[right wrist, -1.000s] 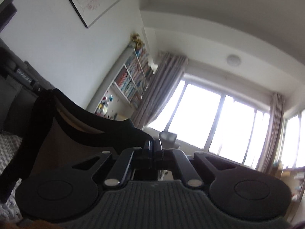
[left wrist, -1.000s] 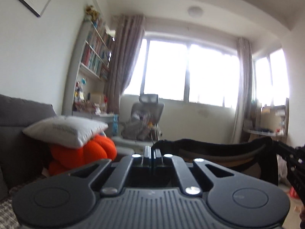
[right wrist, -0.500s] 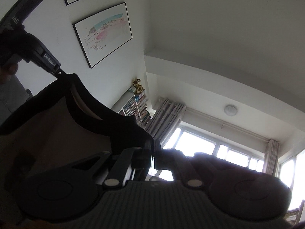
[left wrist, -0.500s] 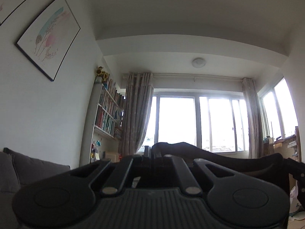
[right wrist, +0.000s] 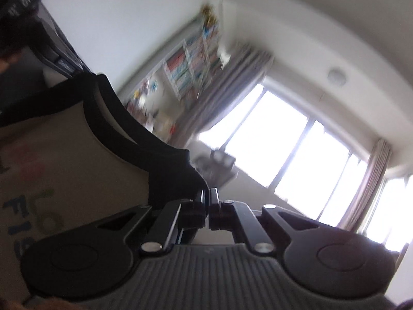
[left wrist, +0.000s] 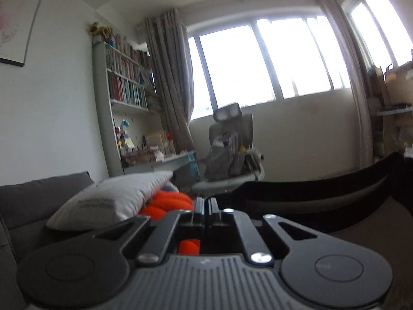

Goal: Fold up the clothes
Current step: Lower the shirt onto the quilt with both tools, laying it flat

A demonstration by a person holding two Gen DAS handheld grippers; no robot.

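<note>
We've got the left gripper (left wrist: 206, 202) with jaws pinched together on the black neckline trim of the shirt (left wrist: 309, 201), right gripper (right wrist: 208, 193) likewise clamped on the black collar edge. Shirt is airborne, stretched between our two grippers, neck opening up; beige front panel with coloured lettering hangs to the left in the right wrist view. Behind it: sofa (left wrist: 38, 193) carrying a white pillow (left wrist: 111, 201) over an orange cushion (left wrist: 167, 204), office chair (left wrist: 229, 160) under the window (left wrist: 263, 62). Right wrist view is motion-blurred
</note>
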